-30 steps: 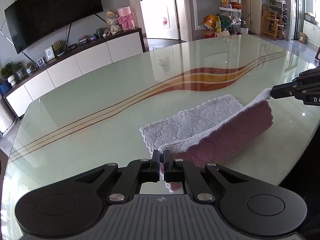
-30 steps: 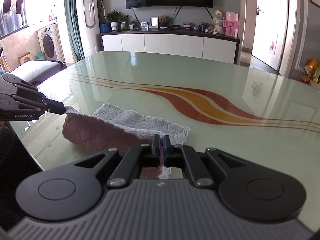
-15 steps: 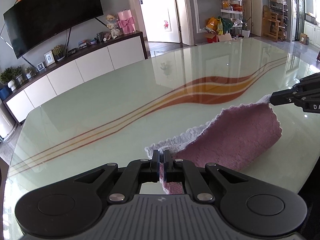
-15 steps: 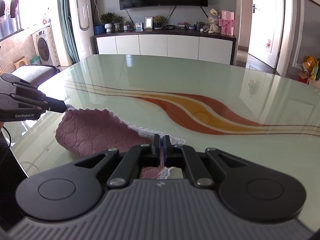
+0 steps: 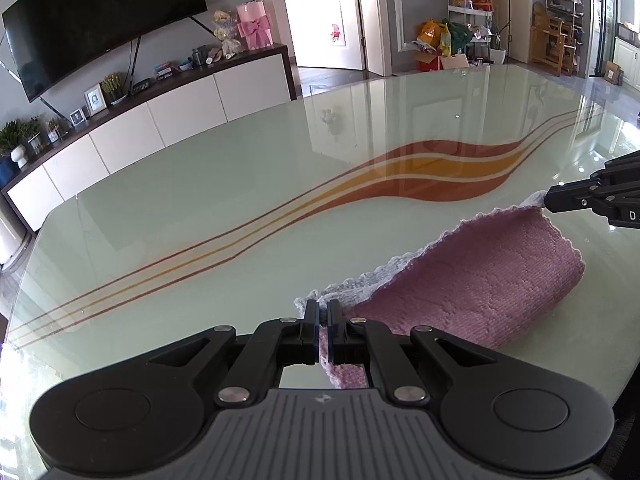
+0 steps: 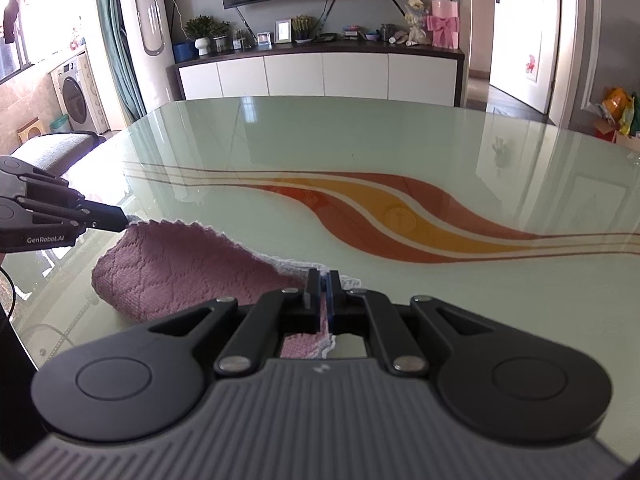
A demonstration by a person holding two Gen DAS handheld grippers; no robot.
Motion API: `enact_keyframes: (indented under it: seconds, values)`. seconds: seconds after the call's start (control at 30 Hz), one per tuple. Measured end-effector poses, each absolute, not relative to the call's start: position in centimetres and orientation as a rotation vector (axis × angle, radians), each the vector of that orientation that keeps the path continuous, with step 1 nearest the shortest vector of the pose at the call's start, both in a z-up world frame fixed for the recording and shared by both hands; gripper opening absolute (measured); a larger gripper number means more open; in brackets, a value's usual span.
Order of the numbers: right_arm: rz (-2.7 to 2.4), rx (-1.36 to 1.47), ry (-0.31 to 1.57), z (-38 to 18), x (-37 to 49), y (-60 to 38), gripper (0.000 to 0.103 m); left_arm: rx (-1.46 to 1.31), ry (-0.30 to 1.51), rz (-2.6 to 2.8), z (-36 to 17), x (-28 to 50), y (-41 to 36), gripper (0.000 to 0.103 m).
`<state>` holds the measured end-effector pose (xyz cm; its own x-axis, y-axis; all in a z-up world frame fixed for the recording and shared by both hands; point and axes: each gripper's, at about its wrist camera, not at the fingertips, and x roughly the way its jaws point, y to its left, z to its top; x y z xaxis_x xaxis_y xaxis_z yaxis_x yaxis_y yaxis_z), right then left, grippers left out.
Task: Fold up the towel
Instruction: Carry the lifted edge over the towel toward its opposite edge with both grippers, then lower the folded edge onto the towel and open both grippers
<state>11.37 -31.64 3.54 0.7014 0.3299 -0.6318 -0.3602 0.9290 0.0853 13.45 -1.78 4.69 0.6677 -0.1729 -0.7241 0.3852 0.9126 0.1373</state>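
Glossy pale green glass forms the table (image 5: 224,184), crossed by a sweeping band of red, orange and cream stripes, and behind it runs a long white sideboard (image 6: 320,74) with a dark top under a wall-mounted television (image 5: 100,20). On the sideboard stand small potted plants, picture frames and a pink gift box with a bow (image 6: 443,26). A pink towel (image 5: 472,280) with a paler, scalloped edge lies at the near side of the table, lifted along one long edge so that its pink face curves upward like a half roll while its lower part rests on the glass. The left gripper (image 5: 322,312) has its jaws pressed together on one corner of the towel, a strip of pink cloth showing between and below the fingers. The right gripper (image 6: 322,284) is likewise clamped on the opposite corner of the same edge, with pink and white cloth hanging between its fingers. In the left wrist view the right gripper's black tip reaches in from the right edge and meets the towel's raised corner; in the right wrist view the left gripper comes in from the left in the same way. Between the two grippers the held edge sags slightly, and the white fringe of the underlying layer peeks out on the table just beyond it.
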Motion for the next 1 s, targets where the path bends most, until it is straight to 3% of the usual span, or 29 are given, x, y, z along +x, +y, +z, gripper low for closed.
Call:
enact_keyframes:
  seconds: [0.63,0.8,0.83,0.93,1.0]
  values:
    - [0.368,-0.031,0.783,1.5,13.2,-31.1,0.003,0.297,0.849,-0.340,2.3,15.9,-1.6,0.005]
    - [0.359,-0.034,0.783,1.4,13.5,-30.9,0.005,0.296,0.851,-0.332,2.3,15.8,-1.8,0.011]
    - [0.352,-0.033,0.781,1.3,13.6,-30.9,0.006,0.295,0.849,-0.328,2.3,15.8,-1.9,0.014]
    - [0.320,-0.016,0.750,1.5,13.4,-31.3,0.039,0.280,0.834,-0.311,2.4,15.7,-1.6,0.015]
    - [0.301,-0.002,0.712,2.0,13.0,-31.7,0.042,0.271,0.821,-0.301,2.7,15.6,-1.3,0.015]
